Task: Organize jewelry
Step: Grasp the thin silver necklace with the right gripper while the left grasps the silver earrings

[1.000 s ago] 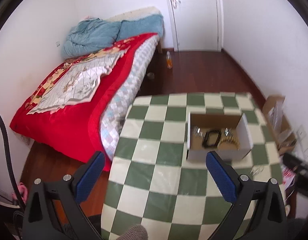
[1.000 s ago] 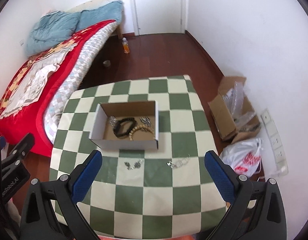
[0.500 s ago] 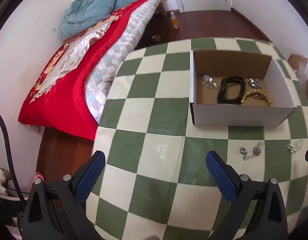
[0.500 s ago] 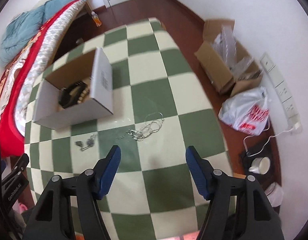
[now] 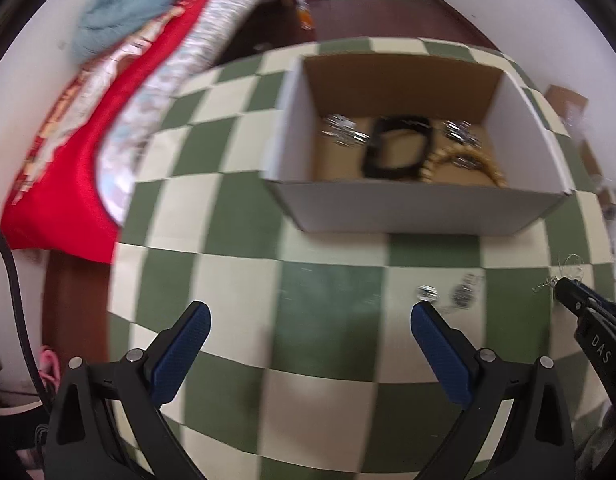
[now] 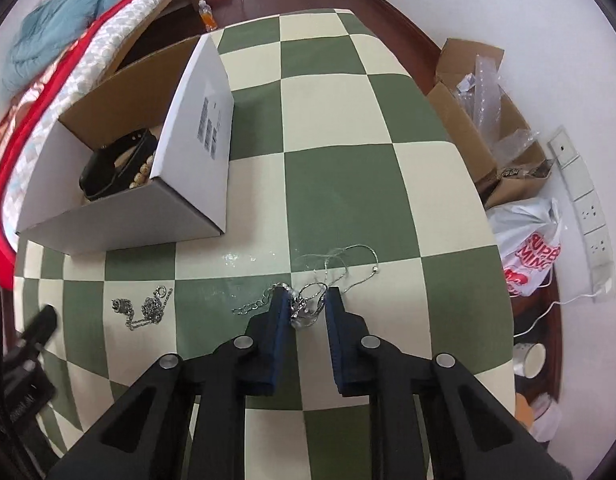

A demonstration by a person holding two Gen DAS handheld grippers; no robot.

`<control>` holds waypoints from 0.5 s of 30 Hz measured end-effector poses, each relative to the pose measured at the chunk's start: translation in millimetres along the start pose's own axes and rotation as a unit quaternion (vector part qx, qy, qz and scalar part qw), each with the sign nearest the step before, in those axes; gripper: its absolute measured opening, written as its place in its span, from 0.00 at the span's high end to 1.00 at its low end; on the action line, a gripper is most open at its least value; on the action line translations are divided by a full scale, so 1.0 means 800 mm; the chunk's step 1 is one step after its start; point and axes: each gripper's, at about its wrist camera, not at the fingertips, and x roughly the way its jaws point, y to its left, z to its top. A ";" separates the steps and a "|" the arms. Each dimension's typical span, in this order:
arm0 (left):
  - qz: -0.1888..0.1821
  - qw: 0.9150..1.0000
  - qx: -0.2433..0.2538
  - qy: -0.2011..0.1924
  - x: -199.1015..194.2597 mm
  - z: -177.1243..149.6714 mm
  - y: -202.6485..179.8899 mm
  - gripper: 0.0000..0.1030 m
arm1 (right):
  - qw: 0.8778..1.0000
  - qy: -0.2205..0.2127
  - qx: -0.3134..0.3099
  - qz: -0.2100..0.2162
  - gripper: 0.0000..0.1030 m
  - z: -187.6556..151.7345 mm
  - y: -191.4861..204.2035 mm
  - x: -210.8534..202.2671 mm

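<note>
The right gripper point(image 6: 306, 300) is closing around the silver chain point(image 6: 308, 304); pads not yet pressing. Next likely comes lifting it into the box point(image 6: 204, 128). The left gripper point(image 5: 308, 320) hangs open.

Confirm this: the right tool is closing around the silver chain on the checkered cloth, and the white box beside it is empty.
Not quite. The right tool is closing around the silver chain on the checkered cloth, but the white box is not empty: the left wrist view shows a black band, beads and silver pieces inside.
</note>
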 end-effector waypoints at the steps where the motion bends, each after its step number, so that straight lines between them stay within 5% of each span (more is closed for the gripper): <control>1: -0.012 1.000 0.001 0.003 0.003 0.001 -0.005 0.02 | 1.000 0.001 0.003 0.005 0.86 -0.001 -0.004 -0.001; 2: -0.022 1.000 0.004 0.007 0.007 0.002 -0.011 0.07 | 1.000 0.001 0.005 0.006 0.93 -0.002 -0.007 -0.002; 7: -0.042 0.998 0.008 0.035 0.029 0.006 -0.032 0.42 | 0.999 0.011 0.033 0.013 0.94 -0.013 -0.043 -0.007; 12: -0.045 0.998 0.010 0.032 0.035 0.007 -0.043 0.43 | 0.999 0.013 0.041 0.014 0.94 -0.022 -0.062 -0.013; 15: -0.052 0.998 0.012 0.028 0.034 0.007 -0.047 0.54 | 0.999 0.014 0.042 0.015 0.94 -0.022 -0.064 -0.015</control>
